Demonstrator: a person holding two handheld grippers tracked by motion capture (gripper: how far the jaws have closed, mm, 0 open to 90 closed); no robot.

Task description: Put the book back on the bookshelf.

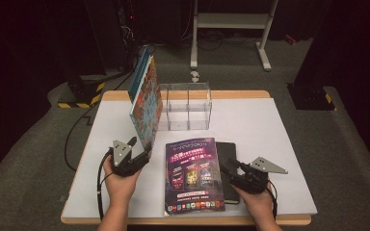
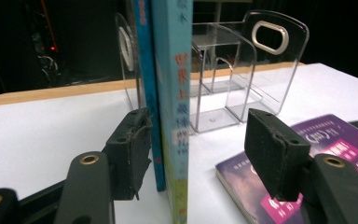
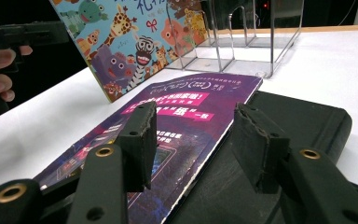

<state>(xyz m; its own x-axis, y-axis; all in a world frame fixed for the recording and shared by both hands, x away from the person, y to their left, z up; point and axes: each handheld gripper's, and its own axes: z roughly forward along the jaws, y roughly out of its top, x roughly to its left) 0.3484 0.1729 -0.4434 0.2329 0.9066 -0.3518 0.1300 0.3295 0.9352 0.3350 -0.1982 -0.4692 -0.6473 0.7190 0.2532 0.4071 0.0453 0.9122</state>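
Two thin books (image 1: 144, 96) stand on edge, leaning, at the table's left: a colourful animal picture book (image 3: 135, 46) and a blue one (image 2: 145, 70) beside its pale spine (image 2: 175, 93). My left gripper (image 1: 142, 153) (image 2: 198, 140) is open around their lower corner. Its left pad touches the blue book and its right pad stands well apart. A purple magazine (image 1: 192, 175) (image 3: 177, 107) lies flat, partly over a black notebook (image 1: 230, 154) (image 3: 298, 121). My right gripper (image 1: 229, 168) (image 3: 193, 126) hovers open over the magazine's right edge, with nothing pressed between its pads.
A clear acrylic divider rack (image 1: 188, 106) (image 2: 242, 70) stands at the back middle of the white table (image 1: 270, 134), just right of the leaning books. Beyond the table are a white metal frame (image 1: 231, 21), floor cables and a yellow-black striped base (image 1: 82, 98).
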